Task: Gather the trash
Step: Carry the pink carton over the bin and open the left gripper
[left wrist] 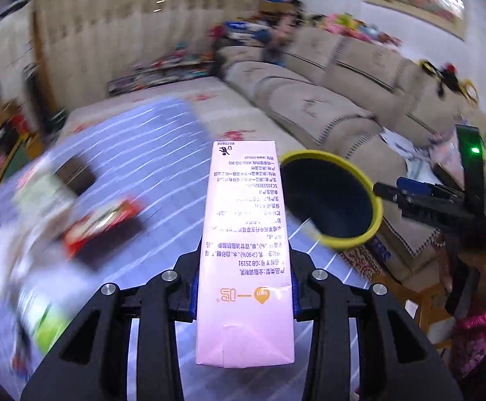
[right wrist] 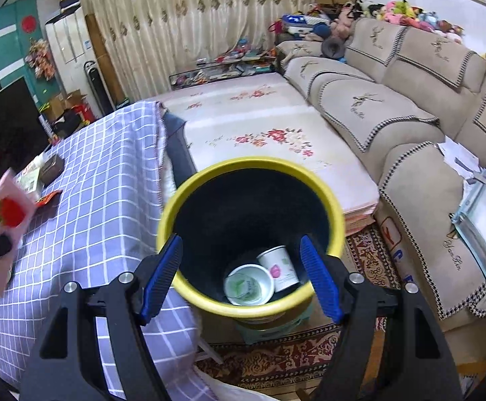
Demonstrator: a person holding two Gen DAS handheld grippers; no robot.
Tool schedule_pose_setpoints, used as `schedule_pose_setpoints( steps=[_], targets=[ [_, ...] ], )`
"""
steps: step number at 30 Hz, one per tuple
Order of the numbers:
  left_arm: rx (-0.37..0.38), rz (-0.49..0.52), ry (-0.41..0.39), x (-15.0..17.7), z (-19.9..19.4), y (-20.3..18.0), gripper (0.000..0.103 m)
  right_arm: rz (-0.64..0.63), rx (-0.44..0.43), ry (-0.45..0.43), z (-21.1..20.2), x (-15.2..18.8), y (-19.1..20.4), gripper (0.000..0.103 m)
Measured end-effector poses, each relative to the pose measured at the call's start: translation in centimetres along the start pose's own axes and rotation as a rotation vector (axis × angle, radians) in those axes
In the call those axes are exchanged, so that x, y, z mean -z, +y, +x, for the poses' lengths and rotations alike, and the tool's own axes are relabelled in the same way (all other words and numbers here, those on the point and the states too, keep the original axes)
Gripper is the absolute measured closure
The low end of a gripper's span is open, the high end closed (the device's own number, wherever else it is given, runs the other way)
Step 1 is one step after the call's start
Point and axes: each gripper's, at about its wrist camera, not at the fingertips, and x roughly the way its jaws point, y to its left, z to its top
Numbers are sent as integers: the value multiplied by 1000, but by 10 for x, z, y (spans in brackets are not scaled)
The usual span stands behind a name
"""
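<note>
A tall pink milk carton stands clamped between the blue pads of my left gripper, which is shut on it above the checked tablecloth. In the right wrist view the same carton shows a strawberry picture at the far left. A black bin with a yellow rim sits just off the table's edge. Two white paper cups lie in its bottom. My right gripper hangs open over the bin's near side with nothing between its pads. The left wrist view shows it at the bin's right rim.
A red wrapper and a dark box lie on the table, with a blurred green-and-white package near its left edge. The bin rests on a pale green stool on a patterned rug. A beige sofa lies to the right.
</note>
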Motion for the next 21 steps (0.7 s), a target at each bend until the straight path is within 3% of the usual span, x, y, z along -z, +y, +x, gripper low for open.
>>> schedule_pose_setpoints(
  steps=[6,16,19,21],
  targets=[
    [100,102,67,-55,75,-58,65,46,14,-9,-4,-1,-29,34],
    [123,131,224,-90,194,-97,65,109,36,4,1,1,-65,32],
    [126,131,237,-89,207,-99,54,119,40,15,5,2,-70,32],
    [114,127,224,-90,211,-103,41,124,42,20,7,3,-71,32]
  ],
)
